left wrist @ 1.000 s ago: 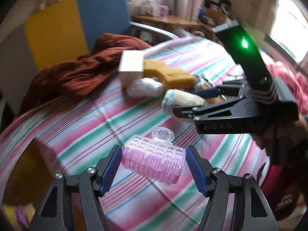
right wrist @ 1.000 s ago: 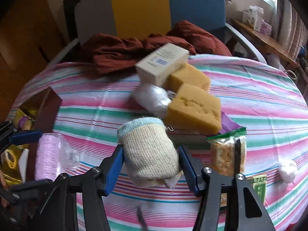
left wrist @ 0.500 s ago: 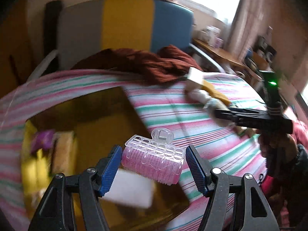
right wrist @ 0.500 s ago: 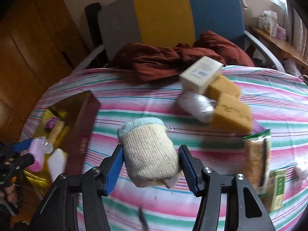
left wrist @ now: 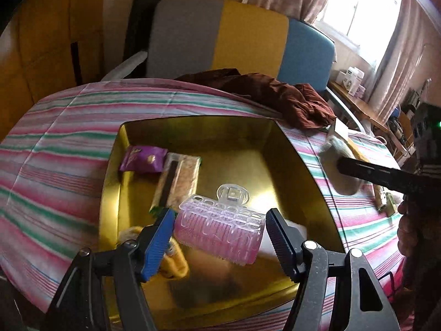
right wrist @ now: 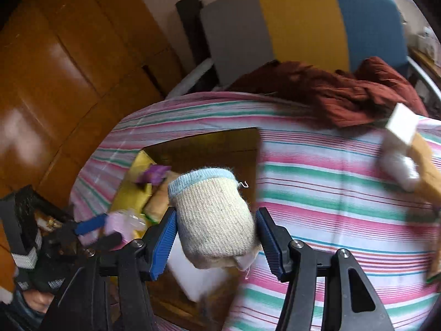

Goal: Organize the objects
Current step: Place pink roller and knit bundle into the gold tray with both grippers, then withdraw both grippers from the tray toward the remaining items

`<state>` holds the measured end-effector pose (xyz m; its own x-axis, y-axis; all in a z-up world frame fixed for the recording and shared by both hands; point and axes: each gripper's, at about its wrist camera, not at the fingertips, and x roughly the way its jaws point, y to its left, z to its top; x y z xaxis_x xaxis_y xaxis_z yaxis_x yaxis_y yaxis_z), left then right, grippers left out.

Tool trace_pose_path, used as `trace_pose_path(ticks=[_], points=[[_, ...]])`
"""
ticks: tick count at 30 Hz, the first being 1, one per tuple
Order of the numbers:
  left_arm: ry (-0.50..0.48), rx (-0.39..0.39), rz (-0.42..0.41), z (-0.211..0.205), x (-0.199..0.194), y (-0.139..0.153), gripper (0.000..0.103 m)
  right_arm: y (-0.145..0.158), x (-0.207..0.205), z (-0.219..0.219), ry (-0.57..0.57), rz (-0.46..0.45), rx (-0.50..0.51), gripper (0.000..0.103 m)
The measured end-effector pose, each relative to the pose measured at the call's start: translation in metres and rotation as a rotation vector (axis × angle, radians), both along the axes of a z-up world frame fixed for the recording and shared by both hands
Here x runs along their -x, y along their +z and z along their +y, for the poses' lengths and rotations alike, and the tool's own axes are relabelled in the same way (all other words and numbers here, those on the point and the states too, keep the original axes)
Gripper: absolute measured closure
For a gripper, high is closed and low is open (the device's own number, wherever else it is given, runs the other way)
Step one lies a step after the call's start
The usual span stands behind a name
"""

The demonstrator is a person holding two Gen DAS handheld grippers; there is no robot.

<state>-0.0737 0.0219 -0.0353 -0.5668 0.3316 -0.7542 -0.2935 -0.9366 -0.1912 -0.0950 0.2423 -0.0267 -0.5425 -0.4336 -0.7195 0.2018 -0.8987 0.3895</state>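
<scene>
My left gripper [left wrist: 220, 234] is shut on a pink hair claw clip [left wrist: 220, 231] and holds it above the gold tin box [left wrist: 297, 165] on the striped table. The box holds a purple packet [left wrist: 142, 161], a cracker pack [left wrist: 179, 182], a yellow item [left wrist: 176, 264] and a white block [left wrist: 286, 234]. My right gripper [right wrist: 215, 234] is shut on a rolled beige sock with a blue cuff [right wrist: 212, 215], held over the box's right edge [right wrist: 256, 165]. The left gripper with the clip shows at lower left in the right wrist view [right wrist: 115, 226].
A dark red cloth [left wrist: 278, 96] lies at the table's far edge before a grey, yellow and blue chair [left wrist: 239, 35]. A white box [right wrist: 402, 124], a white bundle [right wrist: 399, 168] and yellow sponges [right wrist: 427, 165] lie at right. Wooden cabinets [right wrist: 55, 69] stand at left.
Both grippers have swung left with their loads. The left one now holds the clip over the gold box; the right one has brought the sock from the table's middle to the box's edge.
</scene>
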Motion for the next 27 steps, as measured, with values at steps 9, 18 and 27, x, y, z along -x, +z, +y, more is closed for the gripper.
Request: trace_pose_path(ticks=[9,18,27], points=[[0.046,-0.020,0.015,-0.012,-0.003,-0.004,0.019,0.019,0.025,-0.058,0.013,0.014,0.035,0.035],[0.135,0.032,0.118,-0.028,-0.020,0.014,0.010,0.015,0.001,-0.065,-0.002,0.017,-0.014,0.035],[0.168,0.087,0.194,-0.027,-0.034,0.028,0.009,0.011,-0.028,-0.061,-0.047,0.054,-0.093,0.034]])
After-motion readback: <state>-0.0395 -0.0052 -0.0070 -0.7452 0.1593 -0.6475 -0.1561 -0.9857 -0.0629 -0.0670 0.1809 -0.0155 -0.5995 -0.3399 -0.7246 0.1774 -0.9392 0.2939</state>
